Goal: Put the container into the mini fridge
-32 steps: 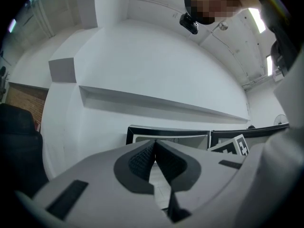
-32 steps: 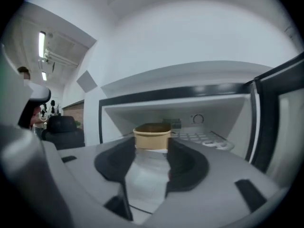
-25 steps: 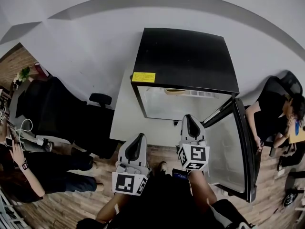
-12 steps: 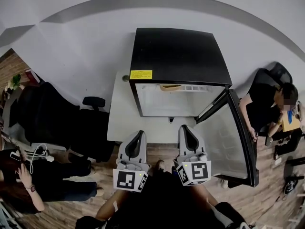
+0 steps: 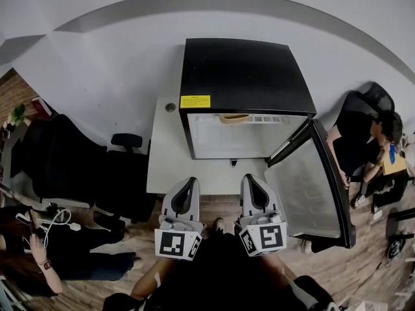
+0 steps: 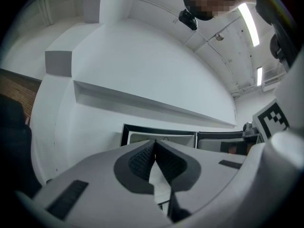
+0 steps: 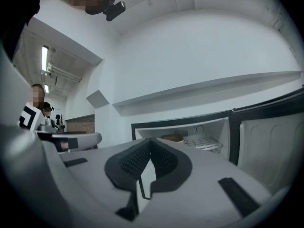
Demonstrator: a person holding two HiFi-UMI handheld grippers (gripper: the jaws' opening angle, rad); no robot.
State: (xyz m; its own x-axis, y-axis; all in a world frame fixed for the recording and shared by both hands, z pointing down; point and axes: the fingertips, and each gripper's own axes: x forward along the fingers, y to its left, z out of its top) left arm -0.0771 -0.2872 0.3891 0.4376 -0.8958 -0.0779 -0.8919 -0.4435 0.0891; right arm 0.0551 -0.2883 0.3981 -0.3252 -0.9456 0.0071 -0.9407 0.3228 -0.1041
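The black mini fridge (image 5: 246, 76) stands with its door (image 5: 311, 186) swung open to the right. A tan container (image 5: 235, 118) sits inside on the upper shelf; the right gripper view shows it as a tan container (image 7: 173, 138) beside a white wire rack. My left gripper (image 5: 192, 181) and right gripper (image 5: 249, 177) are side by side in front of the fridge, a short way back from the opening. Both are shut with nothing between the pads. The left gripper (image 6: 155, 141) and the right gripper (image 7: 150, 140) both point at the fridge.
The fridge rests on a low white platform (image 5: 167, 154) against a white wall. A black chair (image 5: 71, 161) and a seated person (image 5: 39, 251) are at the left. Another person (image 5: 366, 148) sits right of the open door. The floor is wood.
My right gripper has drawn back from the fridge opening and now sits level with the left one. The container stays on the shelf.
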